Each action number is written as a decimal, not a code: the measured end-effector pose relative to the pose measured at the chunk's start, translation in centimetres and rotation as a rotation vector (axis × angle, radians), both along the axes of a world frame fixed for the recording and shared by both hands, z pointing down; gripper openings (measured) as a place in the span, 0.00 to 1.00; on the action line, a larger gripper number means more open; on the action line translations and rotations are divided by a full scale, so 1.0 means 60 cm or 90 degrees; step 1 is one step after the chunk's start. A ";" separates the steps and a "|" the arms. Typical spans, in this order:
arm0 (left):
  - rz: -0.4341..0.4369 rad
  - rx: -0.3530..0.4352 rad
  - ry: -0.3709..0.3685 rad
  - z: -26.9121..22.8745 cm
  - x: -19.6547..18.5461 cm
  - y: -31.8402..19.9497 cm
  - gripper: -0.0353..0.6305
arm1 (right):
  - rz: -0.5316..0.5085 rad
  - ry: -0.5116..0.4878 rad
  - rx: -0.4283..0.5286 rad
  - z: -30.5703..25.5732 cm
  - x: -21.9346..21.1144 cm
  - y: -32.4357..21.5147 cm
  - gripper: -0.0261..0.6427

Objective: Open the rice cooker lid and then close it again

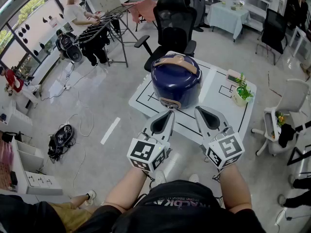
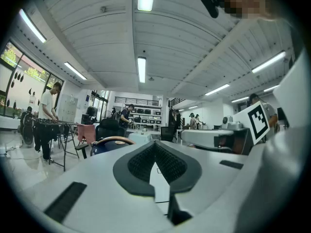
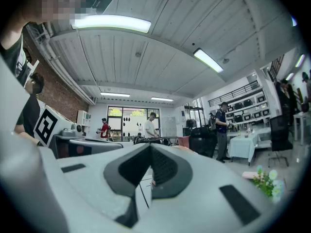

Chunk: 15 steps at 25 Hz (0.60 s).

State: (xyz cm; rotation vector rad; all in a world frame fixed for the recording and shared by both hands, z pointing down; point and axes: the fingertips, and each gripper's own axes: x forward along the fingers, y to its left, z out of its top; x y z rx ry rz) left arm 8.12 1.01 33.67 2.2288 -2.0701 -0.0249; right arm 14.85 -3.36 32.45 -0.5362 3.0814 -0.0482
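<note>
A dark blue rice cooker (image 1: 174, 81) with a tan handle across its closed lid stands on the white table (image 1: 216, 103). Both grippers hover level just in front of it, side by side near the table's front edge. My left gripper (image 1: 167, 115) points at the cooker's front panel, jaws shut with nothing between them. My right gripper (image 1: 200, 111) sits to the cooker's lower right, also shut and empty. In the left gripper view the closed left gripper (image 2: 155, 144) fills the foreground, and the rice cooker's handle (image 2: 111, 140) peeks over it at left. The right gripper (image 3: 149, 147) shows its jaws pressed together.
A small potted plant (image 1: 241, 92) and a small box (image 1: 233, 75) stand on the table's right side. A black office chair (image 1: 172, 18) is behind the table, a drying rack (image 1: 104, 28) with a person at the far left, a white chair (image 1: 291, 101) at right.
</note>
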 end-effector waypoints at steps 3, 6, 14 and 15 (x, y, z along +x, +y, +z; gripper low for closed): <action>0.000 0.002 -0.001 0.001 -0.004 0.000 0.06 | 0.003 -0.002 -0.005 0.005 -0.002 0.000 0.04; 0.001 0.002 -0.001 0.003 -0.006 0.000 0.06 | 0.005 0.000 -0.007 0.008 -0.005 0.000 0.04; -0.009 0.005 -0.001 0.006 -0.029 0.009 0.06 | -0.004 0.007 -0.010 0.015 -0.023 0.013 0.04; -0.009 0.005 0.000 0.006 -0.033 0.010 0.06 | -0.005 0.008 -0.009 0.016 -0.026 0.014 0.04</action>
